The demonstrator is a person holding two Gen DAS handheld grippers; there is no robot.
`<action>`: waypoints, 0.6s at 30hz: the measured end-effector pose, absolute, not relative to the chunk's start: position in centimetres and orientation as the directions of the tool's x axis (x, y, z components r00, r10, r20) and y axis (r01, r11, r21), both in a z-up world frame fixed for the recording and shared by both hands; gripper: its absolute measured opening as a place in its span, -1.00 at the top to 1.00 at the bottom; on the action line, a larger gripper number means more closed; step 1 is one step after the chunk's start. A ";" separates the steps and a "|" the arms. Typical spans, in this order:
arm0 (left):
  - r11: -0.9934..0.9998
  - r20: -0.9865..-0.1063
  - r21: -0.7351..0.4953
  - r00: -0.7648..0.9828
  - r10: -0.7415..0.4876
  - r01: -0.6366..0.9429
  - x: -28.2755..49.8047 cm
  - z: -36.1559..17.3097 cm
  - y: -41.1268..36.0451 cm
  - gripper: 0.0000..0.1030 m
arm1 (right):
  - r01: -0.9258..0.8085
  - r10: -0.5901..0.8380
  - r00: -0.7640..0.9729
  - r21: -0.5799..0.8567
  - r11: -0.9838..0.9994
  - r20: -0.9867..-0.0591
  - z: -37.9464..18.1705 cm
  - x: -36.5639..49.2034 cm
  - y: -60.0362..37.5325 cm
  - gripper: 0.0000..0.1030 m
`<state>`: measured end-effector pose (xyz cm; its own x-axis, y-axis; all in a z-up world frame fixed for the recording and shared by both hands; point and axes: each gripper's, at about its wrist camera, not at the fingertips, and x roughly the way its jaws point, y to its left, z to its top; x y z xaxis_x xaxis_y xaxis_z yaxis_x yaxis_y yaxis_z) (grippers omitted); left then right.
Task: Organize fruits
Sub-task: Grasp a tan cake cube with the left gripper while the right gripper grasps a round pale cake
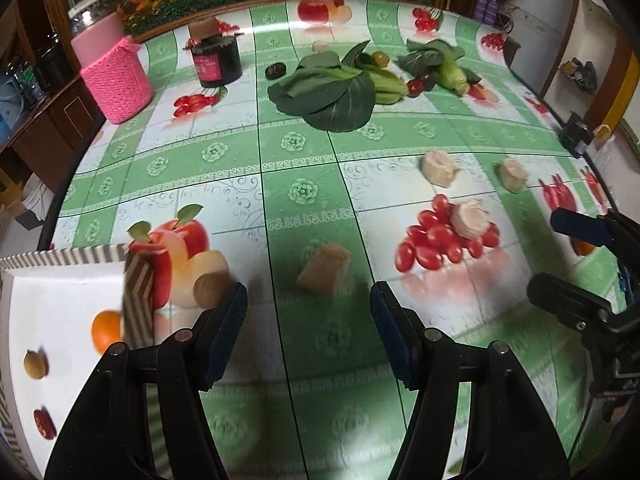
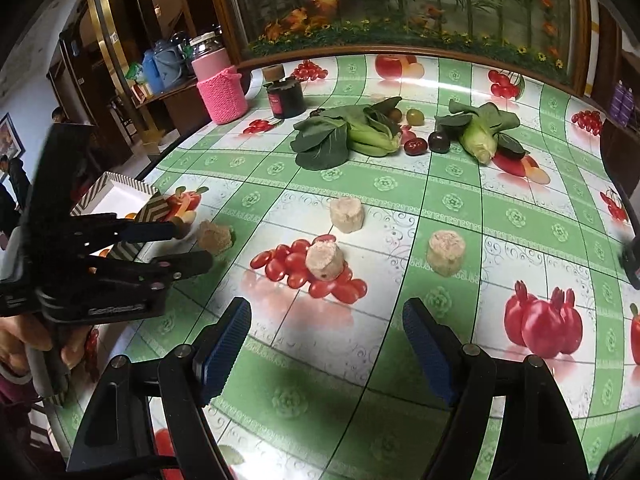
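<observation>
My left gripper is open and empty, low over the table, with a beige chunk just ahead between its fingers. The same gripper shows in the right wrist view, beside that chunk. A white striped box at the left holds an orange, a small brown fruit and a red date. My right gripper is open and empty above the cloth. Three more beige chunks lie ahead of it. Small fruits lie at the far side.
Two leafy greens lie at the far side. A pink knitted jar and a dark jar stand at the far left. The tablecloth carries printed fruit pictures. The table edge runs along the left, behind the box.
</observation>
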<state>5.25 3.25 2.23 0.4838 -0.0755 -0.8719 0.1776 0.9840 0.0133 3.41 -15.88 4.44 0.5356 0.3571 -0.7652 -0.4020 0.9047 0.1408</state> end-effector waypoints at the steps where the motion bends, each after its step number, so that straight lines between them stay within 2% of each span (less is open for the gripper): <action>1: 0.984 -0.874 0.017 0.481 -0.072 0.177 5.5 2.0 3.2 -0.22 | -0.402 0.352 0.539 0.133 0.906 -0.765 4.3 3.7 -15.8 -0.54; 9: 0.982 -0.878 0.017 0.472 -0.074 0.187 6.3 1.4 2.8 -0.22 | -0.448 0.360 0.547 0.100 0.889 -0.756 3.3 5.4 -14.2 -0.50; 13: 0.982 -0.878 0.013 0.473 -0.079 0.188 6.4 1.4 2.8 -0.22 | -0.455 0.345 0.542 0.077 0.887 -0.766 2.6 6.7 -13.3 -0.18; 15: 0.982 -0.877 0.008 0.473 -0.083 0.187 6.5 1.4 2.9 -0.22 | -0.456 0.343 0.530 0.080 0.886 -0.775 2.1 7.3 -13.1 0.10; 16: 0.982 -0.876 0.005 0.474 -0.086 0.188 6.5 1.4 2.9 -0.22 | -0.461 0.339 0.521 0.077 0.884 -0.783 1.7 7.5 -12.9 0.33; 17: 0.982 -0.875 0.001 0.475 -0.091 0.190 6.5 1.4 2.9 -0.22 | -0.459 0.330 0.524 0.066 0.886 -0.785 1.4 7.6 -12.8 0.47; 18: 0.981 -0.873 -0.001 0.477 -0.096 0.195 6.5 1.3 2.8 -0.21 | -0.459 0.328 0.539 0.056 0.887 -0.776 1.5 7.5 -12.8 0.48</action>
<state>6.47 2.83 1.33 0.4773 -0.0961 -0.8735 0.1947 0.9809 -0.0015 7.47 -12.84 1.48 0.5394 0.3276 -0.7757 -0.4588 0.8868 0.0556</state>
